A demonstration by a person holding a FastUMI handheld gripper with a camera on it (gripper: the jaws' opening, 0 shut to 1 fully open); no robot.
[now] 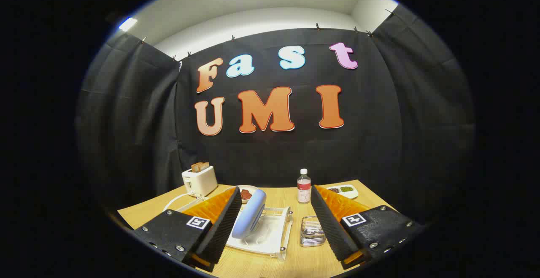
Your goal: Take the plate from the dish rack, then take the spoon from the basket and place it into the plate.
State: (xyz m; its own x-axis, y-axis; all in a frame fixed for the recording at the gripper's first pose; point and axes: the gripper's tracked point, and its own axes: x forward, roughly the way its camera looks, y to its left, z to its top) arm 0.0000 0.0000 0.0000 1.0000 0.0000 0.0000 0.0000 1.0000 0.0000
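A pale blue plate (pixel 249 214) stands on edge in a white dish rack (pixel 273 236) on the wooden table, just inside my left finger. To the rack's right, a small clear basket (pixel 312 230) holds metal cutlery; I cannot pick out the spoon in it. My gripper (pixel 276 219) hangs above the rack and basket, open wide, with nothing between its fingers. The plate sits close to the left finger (pixel 222 223) without being pressed by both.
A white toaster (pixel 200 179) with bread slices stands at the table's back left, its cord trailing forward. A small plate with dark red food (pixel 246 193), a water bottle (pixel 303 186) and a white dish of green and dark bits (pixel 344 190) line the back edge.
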